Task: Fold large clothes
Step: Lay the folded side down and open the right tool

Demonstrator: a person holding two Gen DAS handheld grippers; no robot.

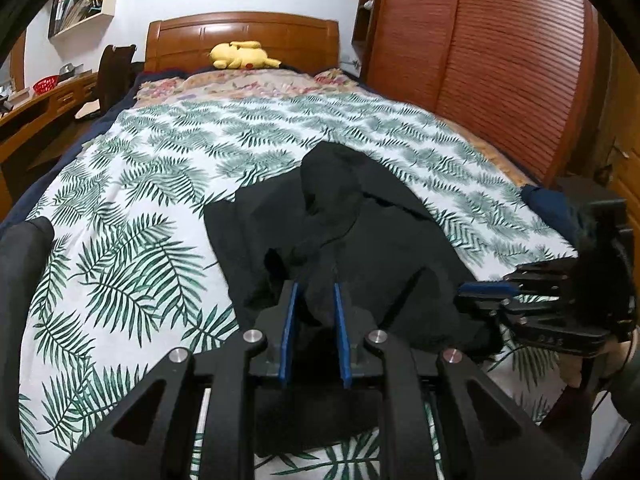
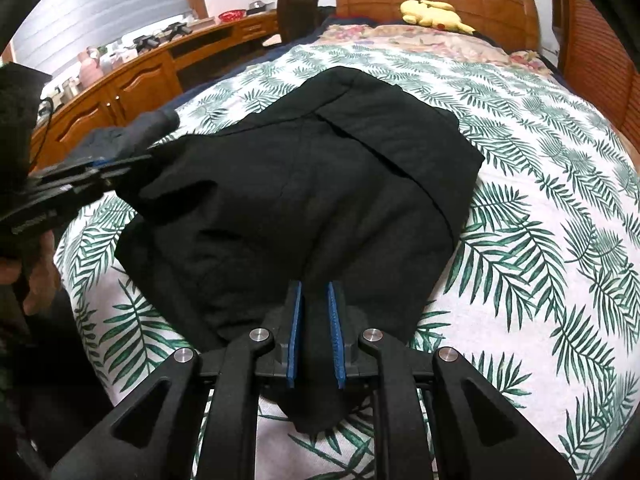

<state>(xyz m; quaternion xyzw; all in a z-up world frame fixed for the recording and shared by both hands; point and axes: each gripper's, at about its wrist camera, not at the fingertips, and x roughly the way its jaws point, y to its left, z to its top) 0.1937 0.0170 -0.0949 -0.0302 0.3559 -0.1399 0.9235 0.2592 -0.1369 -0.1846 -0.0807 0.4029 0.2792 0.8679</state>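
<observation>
- We see a black garment (image 2: 304, 184) lying rumpled on the leaf-print bedspread (image 1: 132, 184), towards the near end of the bed.
- Our left gripper (image 1: 316, 304) pinches a bunched fold of the garment's near left edge between its blue pads (image 1: 289, 320).
- Our right gripper (image 2: 314, 304) is pressed together on the near right edge, with dark cloth filling the narrow gap between its fingers.
- Each gripper shows in the other's view, well apart along the near hem.
- A yellow plush toy (image 1: 240, 55) rests by the wooden headboard (image 1: 240, 32) at the far end.
- A wooden desk (image 2: 132, 76) runs along the left.
</observation>
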